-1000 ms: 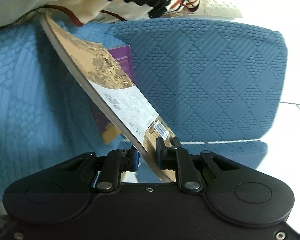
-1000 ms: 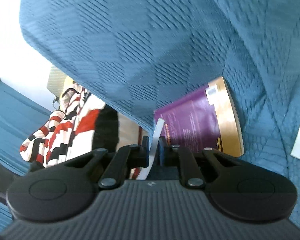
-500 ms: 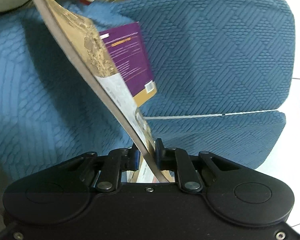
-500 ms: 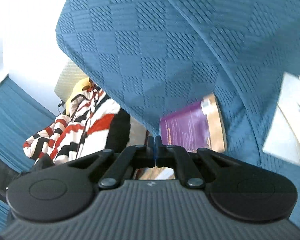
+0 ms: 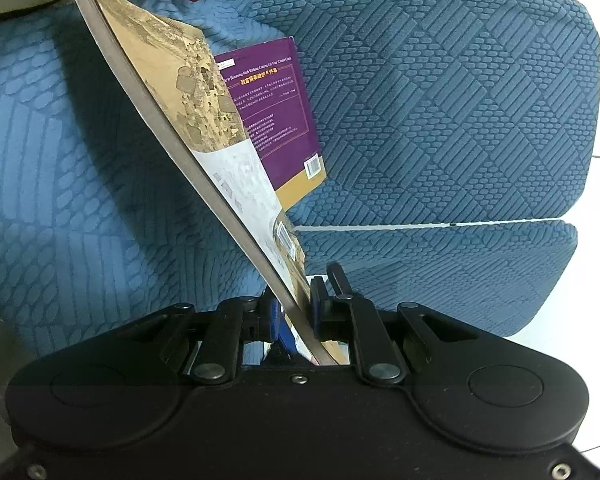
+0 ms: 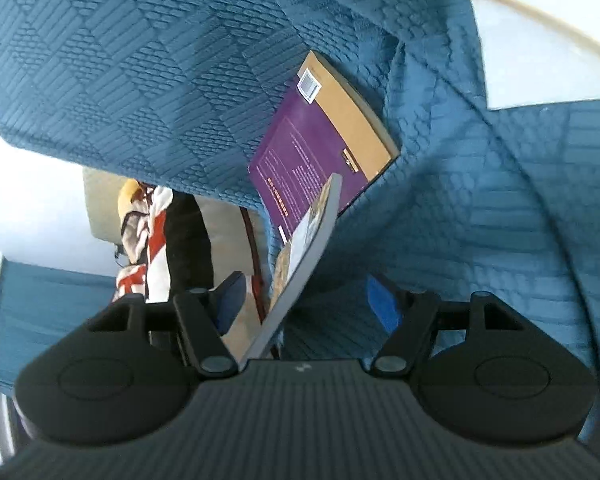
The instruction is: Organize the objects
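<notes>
On the blue quilted sofa cushion [image 5: 440, 120], purple-and-tan paperback book [image 5: 276, 120] leans against the backrest, looks placed. Left tongs [image 5: 292, 308] clamped on the corner of a thin sand-coloured picture-cover book [image 5: 204, 128], held tilted just in front of the purple one. Right tongs [image 6: 306, 300] opening, same thin book [image 6: 300, 256] between the pads but not pressed. Judgement: partway through, second book not yet set down. No containers in view

A thin tan-covered book [image 5: 204, 152] stands tilted on edge, overlapping a purple-and-gold book [image 5: 276, 120] lying on blue upholstery.
</notes>
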`<action>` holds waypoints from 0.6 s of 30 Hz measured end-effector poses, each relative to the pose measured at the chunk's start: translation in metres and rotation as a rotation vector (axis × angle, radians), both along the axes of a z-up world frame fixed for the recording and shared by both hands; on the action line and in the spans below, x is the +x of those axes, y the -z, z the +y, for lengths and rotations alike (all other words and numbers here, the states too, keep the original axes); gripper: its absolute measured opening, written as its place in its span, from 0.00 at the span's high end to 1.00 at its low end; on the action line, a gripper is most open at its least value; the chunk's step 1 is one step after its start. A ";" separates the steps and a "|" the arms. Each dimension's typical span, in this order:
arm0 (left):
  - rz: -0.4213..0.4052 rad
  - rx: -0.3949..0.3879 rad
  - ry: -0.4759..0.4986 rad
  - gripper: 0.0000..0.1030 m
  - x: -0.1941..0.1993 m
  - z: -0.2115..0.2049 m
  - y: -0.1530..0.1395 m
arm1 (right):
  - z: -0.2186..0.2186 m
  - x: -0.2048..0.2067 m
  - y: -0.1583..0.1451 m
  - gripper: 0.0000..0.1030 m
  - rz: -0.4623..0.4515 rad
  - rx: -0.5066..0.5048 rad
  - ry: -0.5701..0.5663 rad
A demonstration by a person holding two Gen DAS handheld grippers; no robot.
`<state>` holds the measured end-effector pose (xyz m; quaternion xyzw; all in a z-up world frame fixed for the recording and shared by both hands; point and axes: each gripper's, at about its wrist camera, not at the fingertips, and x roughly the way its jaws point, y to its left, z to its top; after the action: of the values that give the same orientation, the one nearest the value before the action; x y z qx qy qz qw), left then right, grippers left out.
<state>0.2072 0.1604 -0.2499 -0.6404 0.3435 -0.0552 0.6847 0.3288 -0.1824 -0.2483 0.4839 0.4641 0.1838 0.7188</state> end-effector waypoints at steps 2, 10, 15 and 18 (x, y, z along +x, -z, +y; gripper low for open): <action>-0.002 0.000 0.001 0.88 0.000 0.001 0.001 | 0.006 0.010 0.004 0.32 0.013 -0.017 0.007; 0.001 0.037 -0.008 0.88 -0.009 0.008 -0.006 | 0.021 0.041 0.013 0.81 0.022 -0.097 -0.009; -0.056 0.012 -0.025 0.86 -0.017 0.018 -0.022 | 0.021 0.025 -0.033 0.88 -0.132 -0.110 -0.026; -0.099 0.007 -0.011 0.85 -0.020 0.017 -0.037 | 0.020 0.012 -0.067 0.88 -0.213 -0.162 -0.042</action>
<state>0.1871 0.1773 -0.2133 -0.6363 0.3057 -0.0816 0.7035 0.3403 -0.1626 -0.1814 0.3921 0.4088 0.2110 0.7966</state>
